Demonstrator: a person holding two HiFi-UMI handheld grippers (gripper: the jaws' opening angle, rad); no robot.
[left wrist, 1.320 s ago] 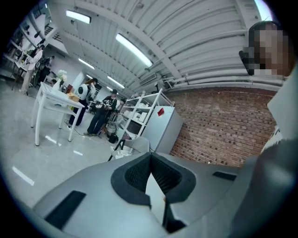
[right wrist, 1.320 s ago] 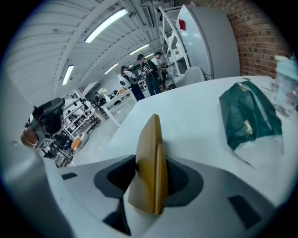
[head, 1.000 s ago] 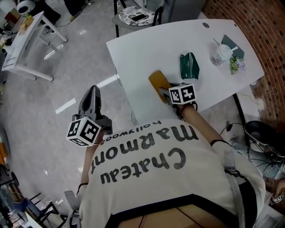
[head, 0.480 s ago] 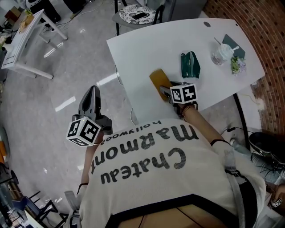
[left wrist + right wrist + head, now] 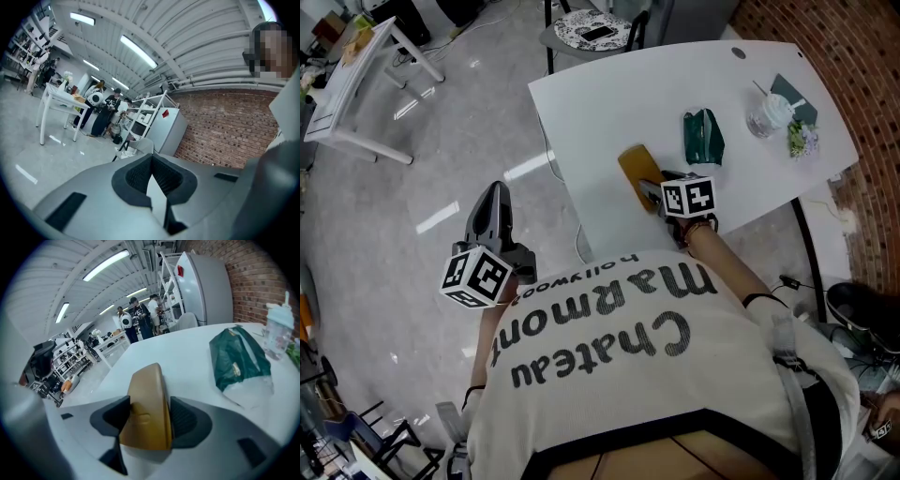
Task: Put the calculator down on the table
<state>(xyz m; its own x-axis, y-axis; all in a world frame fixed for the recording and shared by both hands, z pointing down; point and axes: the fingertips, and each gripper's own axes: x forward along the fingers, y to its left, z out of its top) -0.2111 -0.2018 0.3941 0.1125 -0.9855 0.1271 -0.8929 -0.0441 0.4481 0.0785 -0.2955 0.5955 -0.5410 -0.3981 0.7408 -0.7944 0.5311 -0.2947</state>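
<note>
— Calculator [image 5: 145, 404] check: what's it made of, and where is it sitting?

— It's a flat mustard-brown slab in smooth matte plastic. The corners are rounded and there's a small moulded tab on the face that's showing. It's in the middle of the head view, on the white table [image 5: 600, 103], close to the edge nearest me. The far end is down on the glossy top, but I can't tell if the near end is fully flat.

— And your fingers?

— My right gripper [image 5: 652, 192] has its jaws opening, spread wide. The calculator's near end sits between the ribbed black pads [image 5: 187, 416]. There's a gap at the left-of-frame pad, and the other pad sits right alongside the edge, so I'm not squeezing it. My left gripper [image 5: 492, 202] is at the lower left of the head view, out over the shiny grey floor [image 5: 384, 234]. Its pads are pressed together with nothing between them.

— Anything else nearby?

— A crumpled dark green bag [image 5: 701, 138] lies just right of the calculator, not touching it. Further to the upper right is a clear lidded cup [image 5: 766, 114] with a straw. A brick wall [image 5: 853, 56] runs down the right edge.
</note>
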